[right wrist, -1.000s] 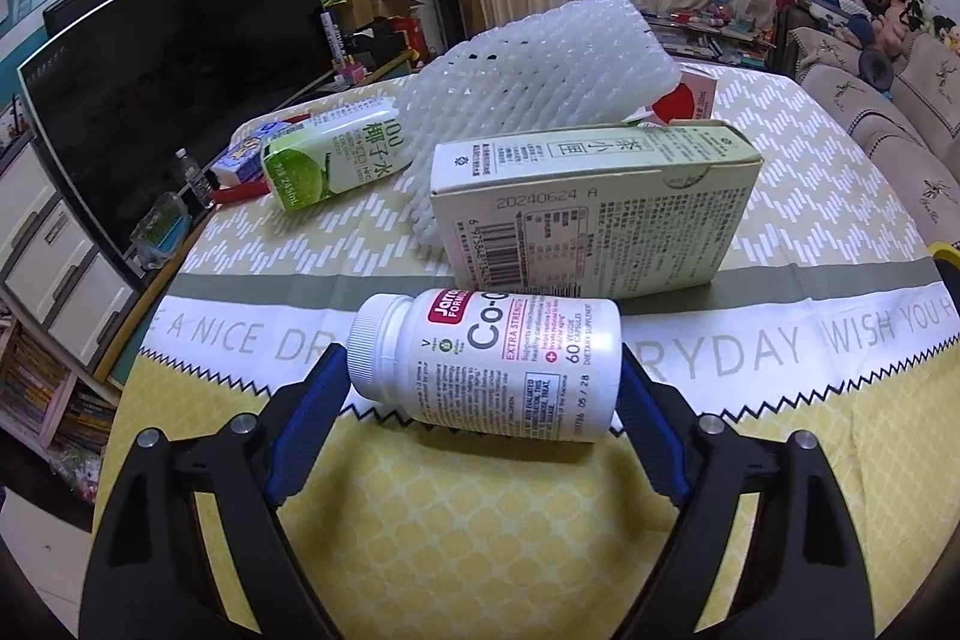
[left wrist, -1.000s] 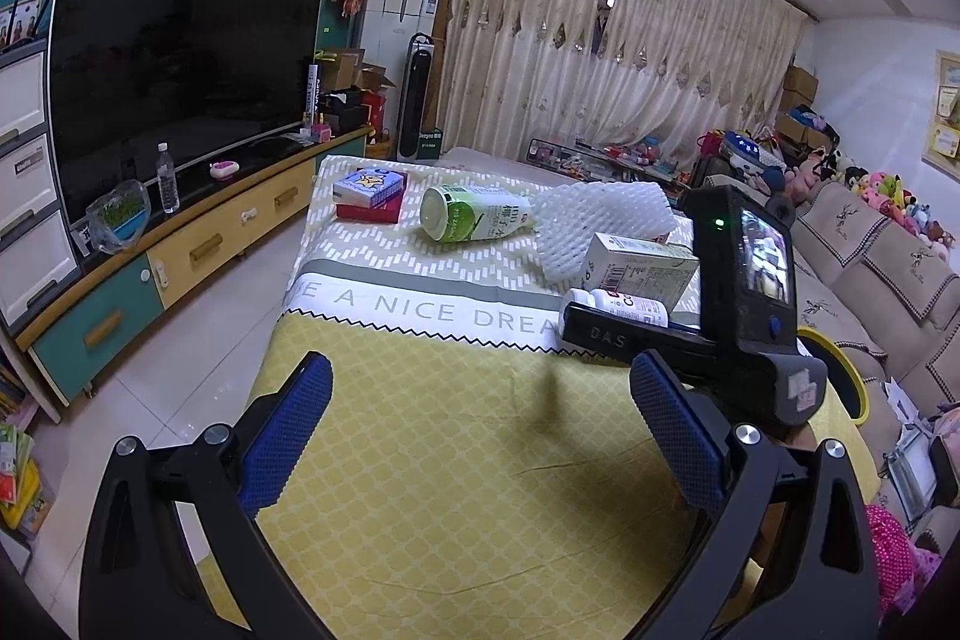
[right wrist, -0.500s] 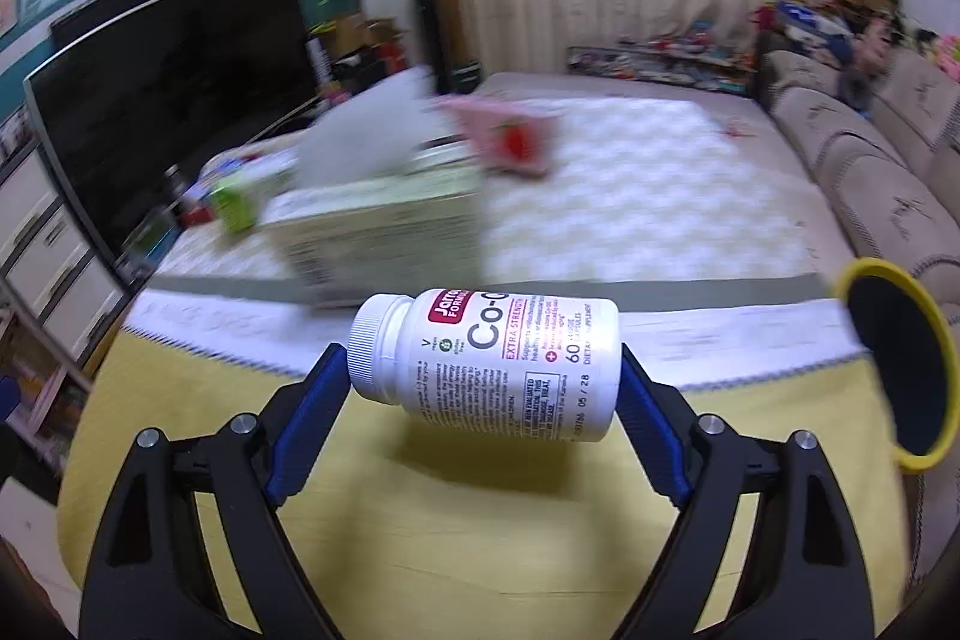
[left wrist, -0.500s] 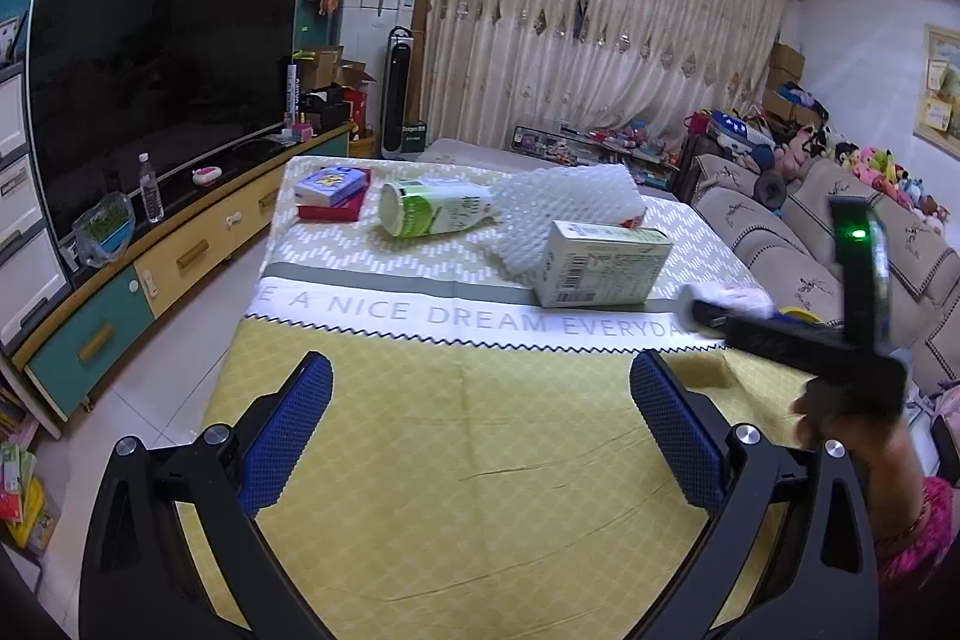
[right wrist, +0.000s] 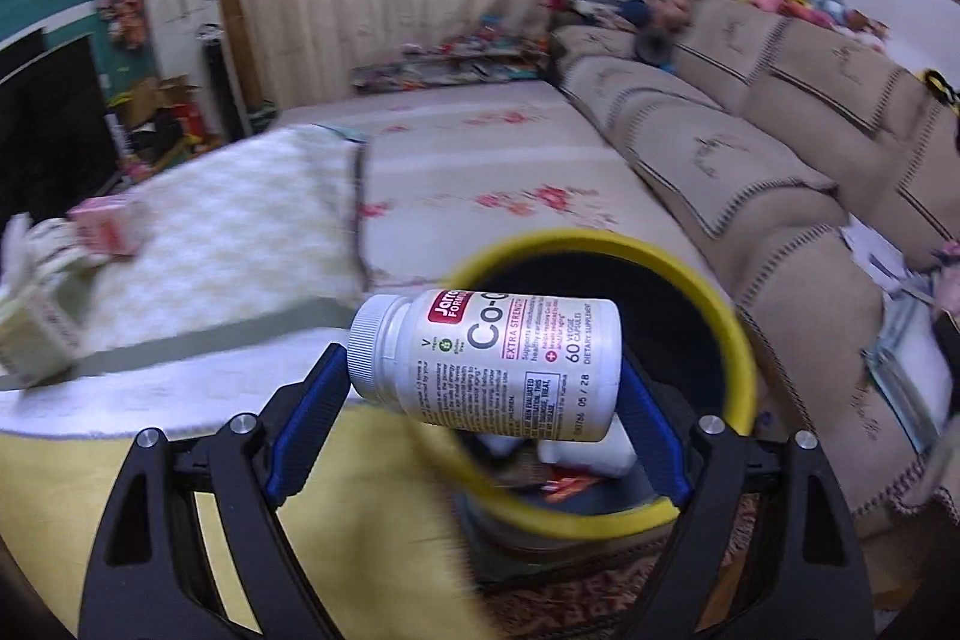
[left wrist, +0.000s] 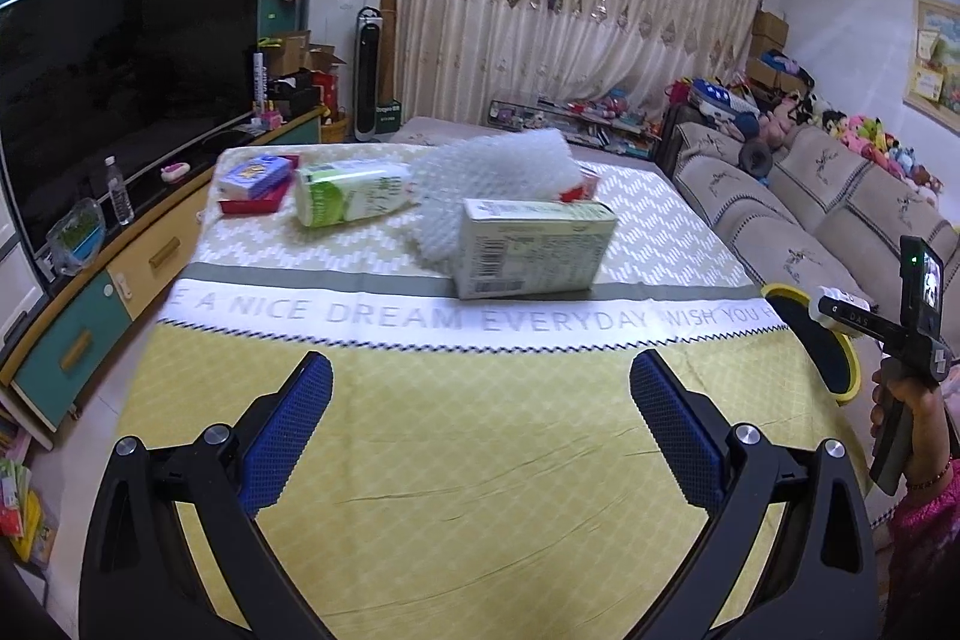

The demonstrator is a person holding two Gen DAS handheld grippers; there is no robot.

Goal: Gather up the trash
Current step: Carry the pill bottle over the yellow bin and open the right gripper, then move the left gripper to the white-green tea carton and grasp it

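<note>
The right tool clamps a white supplement bottle sideways above the yellow-rimmed bin beside the worktop, while the left tool, wide and empty, hangs over the cloth short of the green carton.

My right tongs have rough blue rubbery pads on the smooth white plastic bottle with its glossy paper label. The table wears matt woven cloth; the box looks cardboard.

White bottle with red label, yellow-rimmed bin, blue-padded tongs, yellow lattice-patterned tabletop are seen.
</note>
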